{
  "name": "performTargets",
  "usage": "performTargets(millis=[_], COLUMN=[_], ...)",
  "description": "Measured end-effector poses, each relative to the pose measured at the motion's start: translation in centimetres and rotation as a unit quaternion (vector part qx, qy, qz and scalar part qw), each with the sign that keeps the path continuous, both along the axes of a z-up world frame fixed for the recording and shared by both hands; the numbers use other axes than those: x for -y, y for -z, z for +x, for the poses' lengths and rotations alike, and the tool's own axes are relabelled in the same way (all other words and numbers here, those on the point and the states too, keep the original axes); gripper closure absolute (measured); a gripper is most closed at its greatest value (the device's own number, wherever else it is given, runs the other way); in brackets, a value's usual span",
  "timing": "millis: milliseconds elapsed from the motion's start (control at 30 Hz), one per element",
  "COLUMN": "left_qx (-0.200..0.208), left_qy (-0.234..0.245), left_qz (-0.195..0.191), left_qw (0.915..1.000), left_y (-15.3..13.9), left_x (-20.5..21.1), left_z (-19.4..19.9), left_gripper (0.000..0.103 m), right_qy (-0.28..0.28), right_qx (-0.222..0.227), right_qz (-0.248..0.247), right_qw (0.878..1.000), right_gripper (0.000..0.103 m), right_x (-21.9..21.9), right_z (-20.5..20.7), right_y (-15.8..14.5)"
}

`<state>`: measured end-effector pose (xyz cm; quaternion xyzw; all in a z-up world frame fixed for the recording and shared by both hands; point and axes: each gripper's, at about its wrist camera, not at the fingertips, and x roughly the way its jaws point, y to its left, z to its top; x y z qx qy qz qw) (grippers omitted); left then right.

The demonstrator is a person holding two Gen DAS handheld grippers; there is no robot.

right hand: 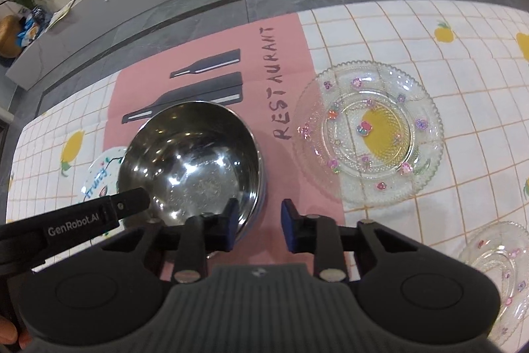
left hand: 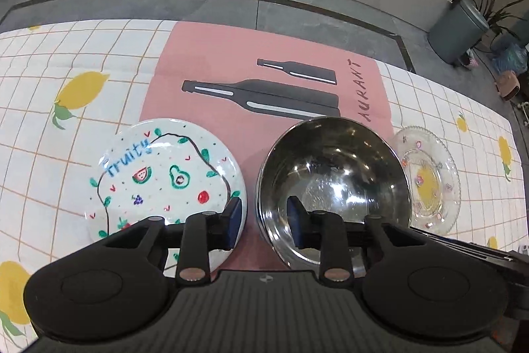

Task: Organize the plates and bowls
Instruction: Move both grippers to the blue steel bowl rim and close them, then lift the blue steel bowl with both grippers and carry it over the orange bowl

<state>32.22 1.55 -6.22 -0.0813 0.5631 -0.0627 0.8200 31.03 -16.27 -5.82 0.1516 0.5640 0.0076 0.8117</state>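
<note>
A steel bowl (left hand: 334, 181) stands on the pink mat; it also shows in the right wrist view (right hand: 191, 161). My left gripper (left hand: 264, 220) is open, its jaws straddling the bowl's left rim, one finger over the white "Fruity" plate (left hand: 165, 174) and one inside the bowl. My right gripper (right hand: 259, 225) is open, its jaws straddling the bowl's right rim. A clear glass plate (right hand: 367, 134) with flower dots lies right of the bowl, also seen in the left wrist view (left hand: 429, 177). A second glass plate (right hand: 499, 267) lies at the near right.
The pink "RESTAURANT" mat (right hand: 211, 55) lies on a lemon-print checked tablecloth (right hand: 396, 32). The table's far edge borders grey floor. A grey bin (left hand: 456, 25) and plants stand beyond. The left gripper's body (right hand: 82, 220) shows at the left in the right wrist view.
</note>
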Motion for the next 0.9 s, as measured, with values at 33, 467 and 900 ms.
performTargets(millis=[33,467,900], left_qx=[-0.003,-0.022,0.004], left_qy=[-0.002,-0.013,-0.021], left_qz=[0.002,0.012,0.018], left_qw=[1.0000,0.9996,0.9996], left_y=[0.1,-0.5,-6.8], left_x=[0.1,0.0,-1.0], left_z=[0.1,-0.9,-9.0], left_gripper=[0.077,0.096,0.095], right_qy=[0.002,0.005,-0.029], right_qx=[-0.003,-0.014,-0.004], right_qz=[0.003,0.014,0.047], right_qw=[1.000,1.000,0.998], right_gripper=[0.080,0.093,0.092], right_x=[0.0,-0.4,-0.5], right_z=[0.2,-0.2,-8.2], right_y=[0.2,-0.1,-4.9])
